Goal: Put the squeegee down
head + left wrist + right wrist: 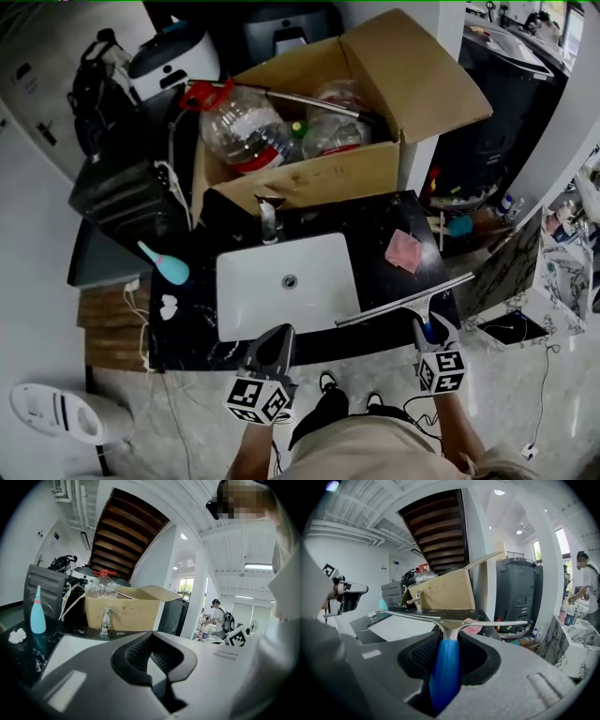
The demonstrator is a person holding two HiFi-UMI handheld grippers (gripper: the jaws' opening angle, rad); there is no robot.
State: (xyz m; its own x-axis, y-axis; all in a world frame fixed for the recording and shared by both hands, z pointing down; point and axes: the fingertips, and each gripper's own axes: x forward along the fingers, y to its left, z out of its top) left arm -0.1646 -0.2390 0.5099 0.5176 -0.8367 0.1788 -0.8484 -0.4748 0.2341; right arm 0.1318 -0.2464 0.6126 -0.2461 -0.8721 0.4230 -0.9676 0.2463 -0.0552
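Observation:
The squeegee (403, 302) has a blue handle and a long metal blade. My right gripper (429, 326) is shut on the handle at the counter's front right corner. The blade hangs level just above the black marble counter (375, 225), slanting from the sink's front right corner out to the right. In the right gripper view the blue handle (446, 672) sits between the pads and the blade (487, 623) crosses ahead of my right gripper (449, 637). My left gripper (281, 333) hovers at the front edge of the white sink (253, 281), shut and empty. In its own view my left gripper (152, 637) has its tips together.
A faucet (269, 220) stands behind the sink. A pink cloth (404, 251) lies on the counter's right part. A teal bottle (167, 264) and a white wad (169, 307) lie on the left. An open cardboard box (309, 178) with plastic bottles stands behind the counter.

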